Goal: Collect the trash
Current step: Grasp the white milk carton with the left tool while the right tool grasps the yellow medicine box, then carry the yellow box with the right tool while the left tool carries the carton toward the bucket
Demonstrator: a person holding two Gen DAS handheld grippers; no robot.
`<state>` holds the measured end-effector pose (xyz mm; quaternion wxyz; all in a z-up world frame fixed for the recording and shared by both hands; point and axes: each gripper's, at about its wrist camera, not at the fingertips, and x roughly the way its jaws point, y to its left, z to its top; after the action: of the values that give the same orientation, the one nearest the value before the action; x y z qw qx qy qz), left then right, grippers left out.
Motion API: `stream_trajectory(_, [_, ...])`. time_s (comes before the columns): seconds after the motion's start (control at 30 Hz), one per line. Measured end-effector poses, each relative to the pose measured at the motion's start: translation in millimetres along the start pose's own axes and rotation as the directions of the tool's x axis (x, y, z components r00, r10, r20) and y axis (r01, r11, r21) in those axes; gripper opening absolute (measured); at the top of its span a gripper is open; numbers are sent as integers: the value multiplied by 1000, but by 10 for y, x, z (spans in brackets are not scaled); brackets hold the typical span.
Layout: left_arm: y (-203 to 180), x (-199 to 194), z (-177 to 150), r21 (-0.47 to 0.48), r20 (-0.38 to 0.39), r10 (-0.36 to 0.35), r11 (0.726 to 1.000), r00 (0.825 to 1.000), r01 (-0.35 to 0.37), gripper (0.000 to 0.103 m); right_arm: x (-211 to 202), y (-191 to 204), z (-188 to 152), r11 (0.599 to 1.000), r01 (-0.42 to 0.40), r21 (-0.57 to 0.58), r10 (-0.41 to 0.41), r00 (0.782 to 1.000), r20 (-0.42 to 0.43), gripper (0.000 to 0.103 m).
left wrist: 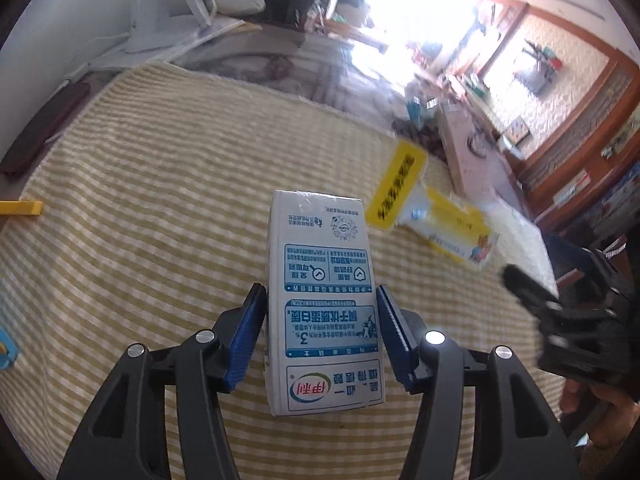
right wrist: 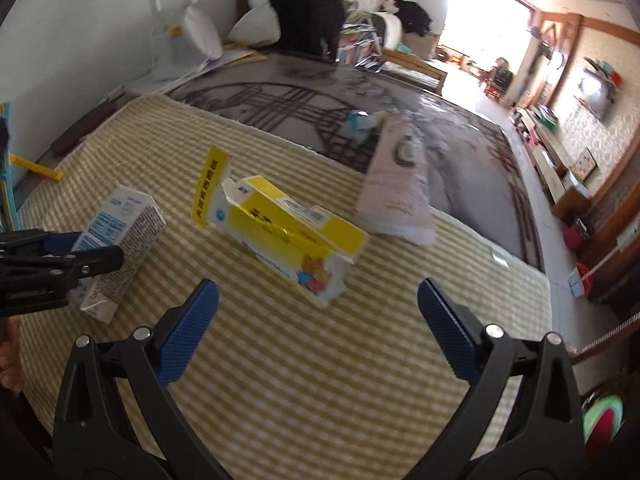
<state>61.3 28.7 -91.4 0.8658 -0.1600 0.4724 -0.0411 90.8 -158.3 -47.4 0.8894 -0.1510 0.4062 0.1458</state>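
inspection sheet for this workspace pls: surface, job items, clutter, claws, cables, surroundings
Surface: yellow checked cloth over a bed or mat.
Job's things: milk carton lying flat; torn yellow box lying beside it, flap open.
Clutter: pink pack at the cloth's far edge; yellow clip at the left edge.
Claws: left claw straddles the carton, pads at its sides, contact unclear; right claw open, empty, short of the yellow box.
Cables: white cord by the wall.
Surroundings: lived-in room; pillows and dark clothes behind, bright window, shelves along the wall.
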Motion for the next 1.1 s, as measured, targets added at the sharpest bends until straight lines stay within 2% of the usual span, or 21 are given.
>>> stream_trajectory(0.1, [83, -134, 60, -44, 56, -3, 999, 998, 6, 53, 194, 191, 188, 995, 16, -103, -19, 999, -31, 98])
stream_trajectory(0.2, [140, -219, 97, -73, 89, -7, 997, 996, 14, 53, 453, 365, 299, 983, -14, -182, -5, 994, -106, 98])
stream_trajectory(0.33, [180, -252, 117, -96, 99, -21, 995, 995, 31, 54, 709, 403, 351, 987, -74, -144, 44, 978, -203, 98])
stream_trajectory(0.37, [177, -250, 122, -98, 99, -23, 995, 995, 33, 54, 737, 402, 342, 988, -72, -140, 41, 977, -211, 95])
stream_trajectory(0.43, [165, -252, 119, -100, 100, -26, 994, 995, 37, 54, 735, 437, 355, 985, -15, -172, -18, 982, -186, 80])
stream_trajectory(0.5, [159, -248, 123, -100, 101, -28, 994, 994, 38, 54, 681, 443, 364, 983, -8, -184, -24, 985, -171, 60])
stream_trajectory(0.6, [188, -248, 107, -97, 100, -26, 995, 995, 35, 54, 518, 468, 395, 979, 10, -206, -37, 991, -132, 44])
stream_trajectory(0.7, [184, -239, 106, -95, 99, -22, 995, 995, 32, 54, 363, 439, 414, 980, 33, -196, -51, 995, -86, 34])
stream_trajectory(0.9, [143, -254, 85, -78, 103, -8, 997, 995, 16, 54, -131, 171, 299, 998, -20, -54, 20, 1000, -14, 29])
stream_trajectory(1.1, [79, -241, 69, -50, 107, 23, 999, 994, -18, 54, -641, -7, -59, 999, -35, -1, 35, 999, 41, 29])
